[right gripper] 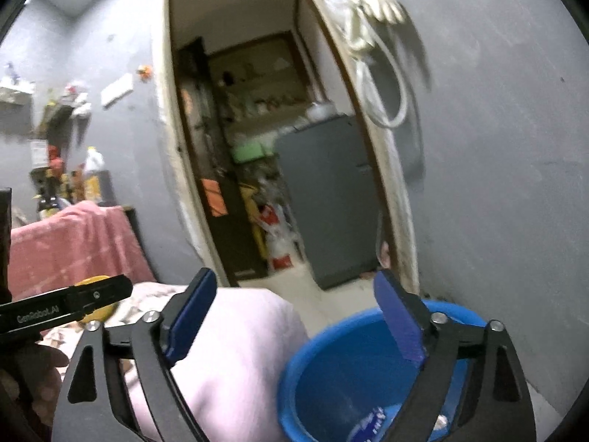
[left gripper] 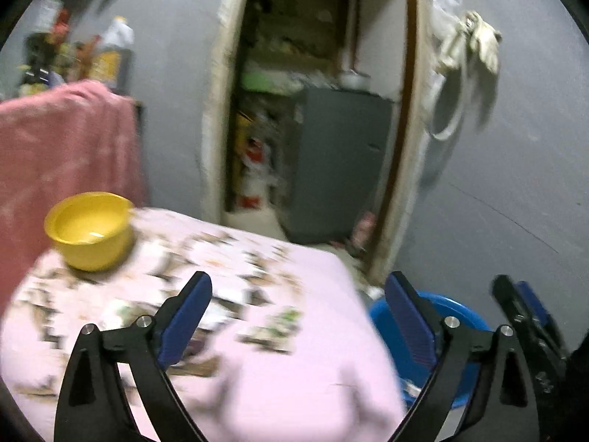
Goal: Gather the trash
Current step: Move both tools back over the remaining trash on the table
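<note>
Both grippers stand wide with nothing between their blue pads: the left gripper [left gripper: 296, 316] hangs over the pink patterned cloth [left gripper: 279, 368] covering the surface, and the right gripper [right gripper: 296, 318] is poised above the rim of the blue bucket [right gripper: 331, 368], which sits on the floor just beside the cloth's hanging edge. The trash in question appears to lie already inside that bucket: low in the right wrist view a crumpled wrapper [right gripper: 368, 423], white with blue print, rests against the inner wall, though blur and the frame edge leave its exact shape uncertain. Such a wrapper would likely be very light, soft and crinkly, a little slick, and in no way fragile; a pinch on any raised fold or loose corner should lift it, and the pads would need to close almost fully to keep it from slipping out. The bucket itself looks like smooth, stiff plastic, best taken at its rim if it had to be moved. No further scraps can be told apart on the cloth, because its busy print is smeared in the left wrist view. A yellow bowl [left gripper: 90, 230] stands near the far left edge of the surface, well apart from both grippers, and seems no part of the collecting.
</note>
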`<state>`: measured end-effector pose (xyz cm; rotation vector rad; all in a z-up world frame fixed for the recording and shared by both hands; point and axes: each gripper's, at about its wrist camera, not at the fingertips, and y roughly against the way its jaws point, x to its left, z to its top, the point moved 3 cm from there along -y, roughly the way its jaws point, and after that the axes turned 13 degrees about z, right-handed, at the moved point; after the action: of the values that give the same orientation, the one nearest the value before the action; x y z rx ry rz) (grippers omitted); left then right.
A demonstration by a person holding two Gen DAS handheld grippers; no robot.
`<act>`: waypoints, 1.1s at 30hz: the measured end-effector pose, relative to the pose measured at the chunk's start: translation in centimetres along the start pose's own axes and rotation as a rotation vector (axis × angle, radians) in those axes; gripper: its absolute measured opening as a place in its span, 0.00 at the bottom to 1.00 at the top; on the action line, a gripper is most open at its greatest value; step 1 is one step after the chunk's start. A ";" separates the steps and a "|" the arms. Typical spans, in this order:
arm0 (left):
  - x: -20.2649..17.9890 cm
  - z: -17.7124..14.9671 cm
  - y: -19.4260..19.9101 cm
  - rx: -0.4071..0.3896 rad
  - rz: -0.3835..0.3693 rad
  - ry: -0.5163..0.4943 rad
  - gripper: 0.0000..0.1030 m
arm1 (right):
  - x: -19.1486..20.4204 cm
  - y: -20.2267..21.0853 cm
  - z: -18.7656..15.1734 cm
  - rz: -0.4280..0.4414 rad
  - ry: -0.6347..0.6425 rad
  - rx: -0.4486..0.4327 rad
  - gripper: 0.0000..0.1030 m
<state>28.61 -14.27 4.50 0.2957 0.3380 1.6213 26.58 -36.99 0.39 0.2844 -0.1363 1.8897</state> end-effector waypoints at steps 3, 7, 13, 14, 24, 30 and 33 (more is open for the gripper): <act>3.2 0.2 1.6 -0.075 0.079 0.037 0.91 | 2.1 0.0 0.3 0.041 0.044 -0.048 1.00; 6.7 0.0 3.0 -0.143 0.159 0.073 0.94 | 4.6 -0.2 0.3 0.095 0.094 -0.078 1.00; 11.1 -1.0 4.3 -0.176 0.237 0.077 0.95 | 8.3 -1.1 0.3 0.167 0.149 -0.107 1.00; 11.6 -1.2 4.5 -0.178 0.246 0.076 0.95 | 9.1 -1.3 0.2 0.183 0.159 -0.111 1.00; 15.5 -3.1 4.8 -0.137 0.237 0.034 0.95 | 15.5 -2.9 -2.5 0.265 0.339 -0.036 1.00; 17.1 -3.9 3.8 -0.079 0.218 0.068 0.95 | 16.2 -4.7 -3.9 0.263 0.359 0.047 1.00; 17.5 -4.0 3.2 -0.043 0.213 0.088 0.95 | 15.8 -5.2 -4.2 0.254 0.341 0.074 1.00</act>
<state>22.83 2.79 1.88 0.2341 0.3472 1.8529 26.10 -19.88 0.28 -0.0093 0.1347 2.1683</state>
